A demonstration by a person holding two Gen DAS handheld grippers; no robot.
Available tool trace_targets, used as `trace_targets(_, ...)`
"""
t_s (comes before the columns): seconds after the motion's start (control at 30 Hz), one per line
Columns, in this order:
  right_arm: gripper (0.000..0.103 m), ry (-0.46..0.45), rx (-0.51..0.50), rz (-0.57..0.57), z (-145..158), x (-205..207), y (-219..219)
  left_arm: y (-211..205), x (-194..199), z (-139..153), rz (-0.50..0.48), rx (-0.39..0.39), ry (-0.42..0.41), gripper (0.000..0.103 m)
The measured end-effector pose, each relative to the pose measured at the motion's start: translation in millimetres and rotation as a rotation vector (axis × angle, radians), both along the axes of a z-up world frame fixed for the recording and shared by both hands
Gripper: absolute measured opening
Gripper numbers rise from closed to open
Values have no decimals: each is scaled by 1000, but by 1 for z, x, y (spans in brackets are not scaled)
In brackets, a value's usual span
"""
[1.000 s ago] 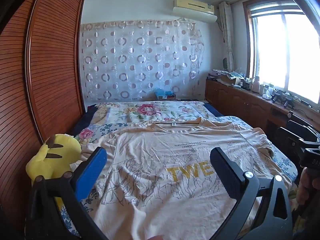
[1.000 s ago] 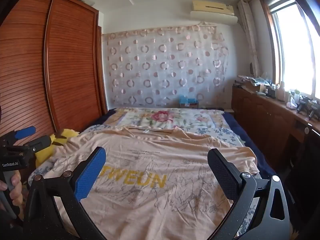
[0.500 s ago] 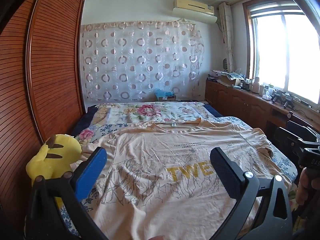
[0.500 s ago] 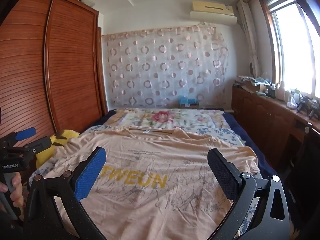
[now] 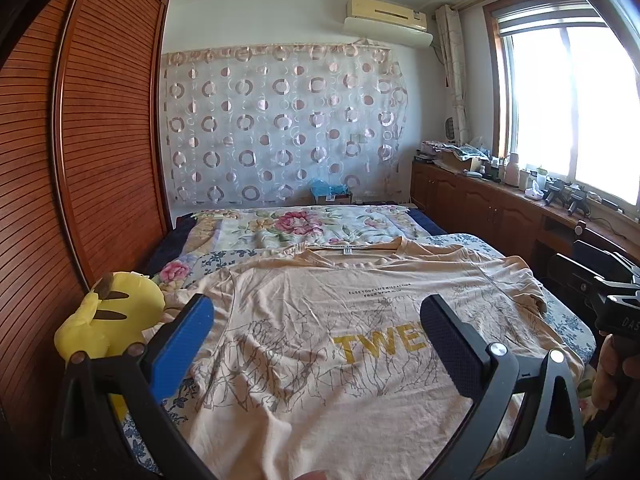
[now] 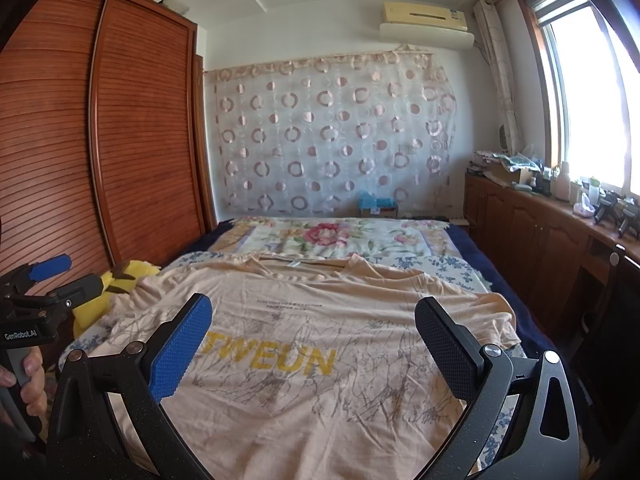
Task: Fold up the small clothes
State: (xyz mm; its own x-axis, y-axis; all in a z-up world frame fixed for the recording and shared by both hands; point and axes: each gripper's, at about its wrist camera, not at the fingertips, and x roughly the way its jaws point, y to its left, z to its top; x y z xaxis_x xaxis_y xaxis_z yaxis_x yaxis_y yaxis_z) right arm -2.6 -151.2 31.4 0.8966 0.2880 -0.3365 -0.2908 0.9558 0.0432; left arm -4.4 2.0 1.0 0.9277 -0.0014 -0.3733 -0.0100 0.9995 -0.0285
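On the floral bed (image 5: 352,228), a peach T-shirt (image 5: 320,320) lies flat, collar far, hem nearest both wide-open, empty tools: left gripper (image 5: 316,332), right gripper (image 6: 314,332), at opposite sides.

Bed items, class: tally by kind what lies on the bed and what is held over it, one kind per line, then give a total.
T-shirt: 1, spread flat, printed side up
Yellow plush toy: 1, at the bed's left edge
Floral quilt: 1, beyond the collar
Hand-held gripper: 2, left hand-held gripper and right hand-held gripper, both open, holding nothing
Total: 5
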Motion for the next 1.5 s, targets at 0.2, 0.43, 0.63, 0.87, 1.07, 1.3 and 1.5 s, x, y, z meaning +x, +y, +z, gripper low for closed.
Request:
trace_targets(0.2, 103, -1, 0, 0, 0, 0, 2, 0, -1, 3, 0, 2, 0, 103)
trace_targets(0.43, 103, -2, 2, -1, 0, 0, 3, -1, -3, 9, 0, 6, -4, 103)
trace_targets(0.63, 103, -2, 2, 0, -1, 0, 4, -2, -5, 11, -1, 8, -6, 103)
trace_targets(0.87, 103, -2, 2, -1, 2, 1, 8, -2, -5, 13, -2, 9, -7, 103)
trace_targets(1.07, 103, -3, 3, -1, 1, 1, 8, -3, -6, 13, -1, 11, -8, 103)
trace_targets(1.3, 103, -4, 4, -2, 2, 0, 9, -3, -6, 16, -2, 11, -11, 103)
trace_targets(1.5, 103, -5, 3, -4, 4, 1, 9, -4, -7, 18, -1, 11, -12, 103)
